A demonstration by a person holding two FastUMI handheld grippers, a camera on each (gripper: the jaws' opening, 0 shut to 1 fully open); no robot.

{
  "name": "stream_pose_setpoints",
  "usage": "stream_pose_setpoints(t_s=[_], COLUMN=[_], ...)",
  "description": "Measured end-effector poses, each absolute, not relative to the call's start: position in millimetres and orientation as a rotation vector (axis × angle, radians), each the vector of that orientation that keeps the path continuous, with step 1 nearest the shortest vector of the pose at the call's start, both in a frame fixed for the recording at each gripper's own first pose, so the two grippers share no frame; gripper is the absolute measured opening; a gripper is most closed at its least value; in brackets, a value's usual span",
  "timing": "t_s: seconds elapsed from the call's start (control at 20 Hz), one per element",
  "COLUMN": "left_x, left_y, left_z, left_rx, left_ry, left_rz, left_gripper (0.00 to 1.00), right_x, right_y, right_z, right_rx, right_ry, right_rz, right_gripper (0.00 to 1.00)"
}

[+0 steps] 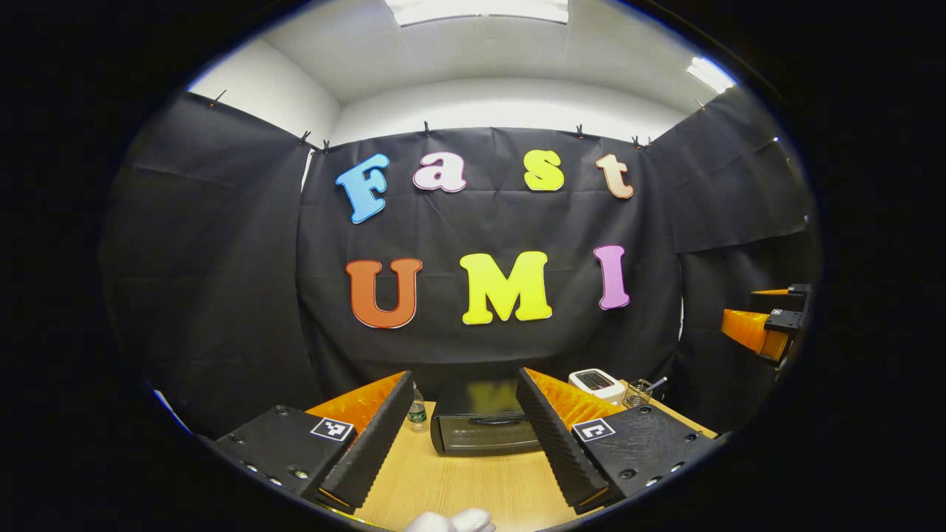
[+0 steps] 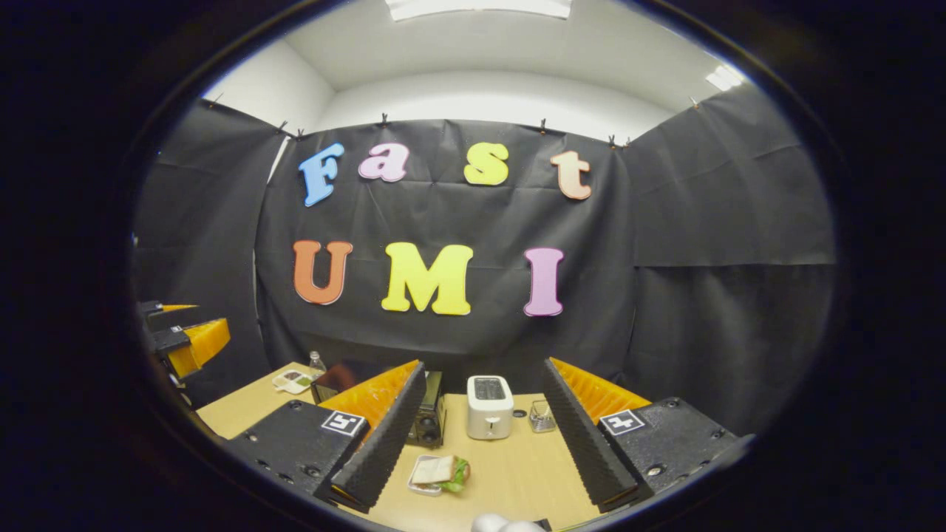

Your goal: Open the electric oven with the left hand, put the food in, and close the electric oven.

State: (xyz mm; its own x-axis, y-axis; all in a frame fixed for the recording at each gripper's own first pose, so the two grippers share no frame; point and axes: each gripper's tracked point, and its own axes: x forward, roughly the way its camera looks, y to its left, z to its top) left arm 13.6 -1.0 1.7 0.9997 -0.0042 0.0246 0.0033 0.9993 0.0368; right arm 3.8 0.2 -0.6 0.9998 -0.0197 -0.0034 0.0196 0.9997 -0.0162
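Note:
The black electric oven (image 1: pixel 484 427) stands on the wooden table (image 1: pixel 458 488), door shut, its handle across the front. My left gripper (image 1: pixel 464 388) is open, held back from the oven with the oven framed between its fingers. In the right gripper view the food, a sandwich with lettuce on a small plate (image 2: pixel 436 473), lies on the table just ahead of my open right gripper (image 2: pixel 484 373), close to its left finger. The oven's knob side (image 2: pixel 430 414) peeks out behind that finger. Neither gripper holds anything.
A white toaster (image 2: pixel 489 406) (image 1: pixel 597 384) stands right of the oven, with a small wire holder (image 2: pixel 542 417) beside it. A water bottle (image 1: pixel 417 414) stands left of the oven. A small tray of food (image 2: pixel 292 380) lies at the far left. Black cloth walls surround the table.

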Motion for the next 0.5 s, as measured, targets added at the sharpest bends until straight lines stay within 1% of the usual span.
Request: stream_pose_setpoints(t_s=[0.05,0.1,0.2,0.25,0.3,0.35,0.4,0.45,0.5], left_x=[14.4,15.0,17.2,18.3,20.2,22.4,25.7,29.4,32.5], left_y=[0.0,0.0,-0.4,0.0,0.0,0.7,0.9,-0.3,-1.2], left_z=[1.5,0.6,-2.9,-3.9,-4.2,-6.5,-10.8,-15.5,-20.8], left_rx=[0.035,0.032,0.032,0.033,0.036,0.041,0.045,0.044,0.041], left_ry=[-0.025,-0.025,-0.02,-0.018,-0.019,-0.018,-0.016,-0.007,-0.008], left_rz=[-0.004,-0.002,-0.002,0.0,0.003,0.008,0.009,0.007,0.009], left_gripper=[0.92,0.92,0.92,0.92,0.92,0.92,0.92,0.92,0.92], right_x=[4.5,4.9,6.9,7.6,6.8,7.1,8.2,9.2,8.7], right_y=[0.6,1.3,1.2,2.0,2.8,3.5,3.5,3.8,3.4], right_z=[-0.9,-1.1,-0.6,-1.1,-1.9,-1.9,-2.7,-2.5,-3.9], right_rx=[-0.017,-0.017,-0.018,-0.019,-0.021,-0.021,-0.023,-0.022,-0.023], right_ry=[0.006,0.004,0.001,0.0,0.001,0.001,0.0,-0.005,-0.005], right_rz=[-0.019,-0.016,-0.013,-0.011,-0.007,-0.005,-0.003,-0.002,-0.003], right_gripper=[0.92,1.0,1.0,0.92,0.92,1.0,0.92,1.0,0.92])
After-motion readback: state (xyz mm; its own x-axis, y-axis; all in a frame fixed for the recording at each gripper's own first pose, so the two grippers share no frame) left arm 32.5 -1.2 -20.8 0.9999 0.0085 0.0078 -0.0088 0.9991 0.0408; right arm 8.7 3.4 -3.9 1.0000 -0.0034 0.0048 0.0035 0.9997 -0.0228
